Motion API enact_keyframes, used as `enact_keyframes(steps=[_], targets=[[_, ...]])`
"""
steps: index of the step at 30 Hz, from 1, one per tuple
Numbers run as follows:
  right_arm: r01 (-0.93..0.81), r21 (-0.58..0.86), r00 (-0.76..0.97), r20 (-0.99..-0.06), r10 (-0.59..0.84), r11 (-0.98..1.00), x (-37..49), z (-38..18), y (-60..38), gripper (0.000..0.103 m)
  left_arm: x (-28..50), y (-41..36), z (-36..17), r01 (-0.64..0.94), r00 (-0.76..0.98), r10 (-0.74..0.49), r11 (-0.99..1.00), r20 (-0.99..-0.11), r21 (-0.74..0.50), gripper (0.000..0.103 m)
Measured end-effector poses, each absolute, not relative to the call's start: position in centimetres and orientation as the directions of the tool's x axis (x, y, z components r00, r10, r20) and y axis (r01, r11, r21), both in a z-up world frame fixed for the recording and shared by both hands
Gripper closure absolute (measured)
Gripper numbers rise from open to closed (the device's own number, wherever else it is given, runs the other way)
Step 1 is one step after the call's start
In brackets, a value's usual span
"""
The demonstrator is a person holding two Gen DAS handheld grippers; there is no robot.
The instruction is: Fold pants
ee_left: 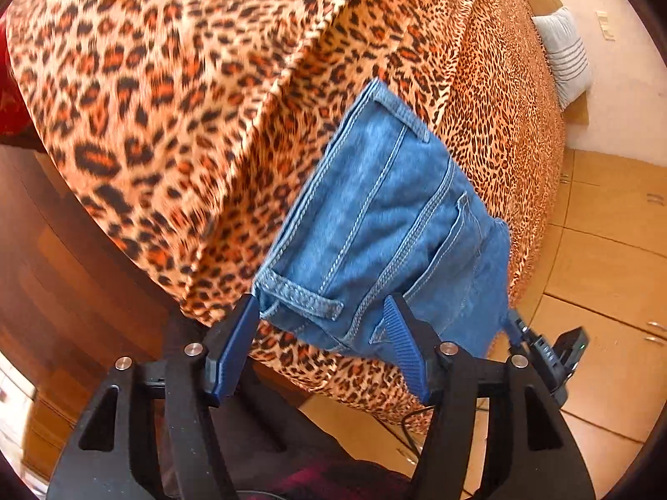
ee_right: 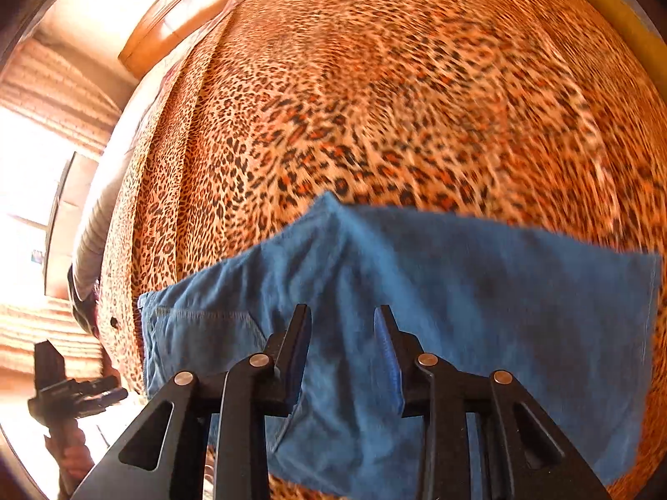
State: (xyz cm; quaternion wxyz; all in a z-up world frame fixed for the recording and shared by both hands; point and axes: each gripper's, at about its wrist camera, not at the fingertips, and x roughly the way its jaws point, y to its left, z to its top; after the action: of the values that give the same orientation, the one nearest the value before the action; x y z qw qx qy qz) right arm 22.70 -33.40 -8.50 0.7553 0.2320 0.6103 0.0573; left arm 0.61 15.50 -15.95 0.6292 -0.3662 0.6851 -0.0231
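Blue denim pants (ee_left: pixel 387 225) lie folded on a leopard-print bedspread (ee_left: pixel 175 96). In the left wrist view I see the waistband end with belt loops and a back pocket. My left gripper (ee_left: pixel 321 325) is open, its fingers on either side of the waistband corner at the bed's edge. In the right wrist view the pants (ee_right: pixel 479 291) lie as a flat blue slab across the bedspread (ee_right: pixel 396 83). My right gripper (ee_right: pixel 342 333) is open just above the denim, holding nothing. The other gripper (ee_right: pixel 71 387) shows at the far left.
The bed edge drops to a tiled floor (ee_left: pixel 604 291) at the right. A dark wooden footboard (ee_left: pixel 62 250) runs along the left. A grey striped pillow (ee_left: pixel 562 58) lies at the far end. A wooden headboard (ee_right: pixel 179 12) and a bright window (ee_right: pixel 25 208) lie beyond.
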Motion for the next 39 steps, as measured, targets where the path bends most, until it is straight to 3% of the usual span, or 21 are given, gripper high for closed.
enact_keyframes(steps=[3,7,11,17,18,20,21,22,26,31,34,39], targets=[[0.321,0.438,0.245,-0.895,0.374,0.839,17.7,-8.7,-36.7,0.071,0.3,14.3,-17.8,-0.503,0.017,-0.540,0.723,-0.842,-0.473,0.042],[0.524,0.394,0.300,-0.915,0.269,0.755,10.4,-7.5,-44.0,0.070,0.9,13.1,-18.4,-0.495,0.004,-0.517,0.743,-0.856,-0.451,0.042],[0.716,0.358,0.314,-0.932,0.182,0.599,4.2,-8.9,-51.0,0.062,2.0,11.5,-18.4,-0.474,-0.004,-0.506,0.761,-0.863,-0.444,0.042],[0.809,0.430,0.377,-0.903,0.207,0.401,2.0,-13.6,-53.4,0.062,2.3,10.0,-18.6,-0.460,-0.023,-0.443,0.801,-0.896,-0.384,0.042],[0.804,0.454,0.404,-0.891,0.208,0.385,2.0,-14.0,-53.5,0.066,2.4,10.0,-18.8,-0.470,-0.030,-0.439,0.799,-0.898,-0.375,0.044],[0.803,0.453,0.409,-0.891,0.196,0.388,2.6,-14.4,-53.5,0.093,2.7,10.1,-18.9,-0.495,-0.050,-0.428,0.795,-0.902,-0.350,0.070],[0.790,0.469,0.422,-0.883,0.203,0.395,2.9,-14.2,-53.7,0.093,2.8,10.0,-18.7,-0.507,-0.053,-0.438,0.786,-0.897,-0.353,0.085],[0.778,0.485,0.437,-0.875,0.209,0.399,3.4,-13.9,-53.9,0.094,2.7,9.9,-18.2,-0.518,-0.042,-0.467,0.766,-0.884,-0.380,0.092],[0.691,0.530,0.515,-0.838,0.179,0.492,4.8,-9.6,-55.0,0.094,2.3,8.8,-18.1,-0.459,-0.034,-0.419,0.813,-0.907,-0.358,0.094],[0.753,0.427,0.392,-0.902,0.179,0.501,5.2,-12.5,-55.6,0.094,0.6,8.8,-20.5,-0.540,-0.104,-0.449,0.775,-0.887,-0.329,0.099],[0.714,0.505,0.483,-0.857,0.182,0.485,3.6,-11.2,-55.9,0.094,1.2,9.1,-19.6,-0.487,-0.061,-0.339,0.831,-0.939,-0.268,0.099],[0.750,0.419,0.384,-0.906,0.178,0.512,3.4,-13.5,-56.1,0.094,0.9,10.6,-19.8,-0.571,-0.015,-0.471,0.728,-0.882,-0.379,0.098]])
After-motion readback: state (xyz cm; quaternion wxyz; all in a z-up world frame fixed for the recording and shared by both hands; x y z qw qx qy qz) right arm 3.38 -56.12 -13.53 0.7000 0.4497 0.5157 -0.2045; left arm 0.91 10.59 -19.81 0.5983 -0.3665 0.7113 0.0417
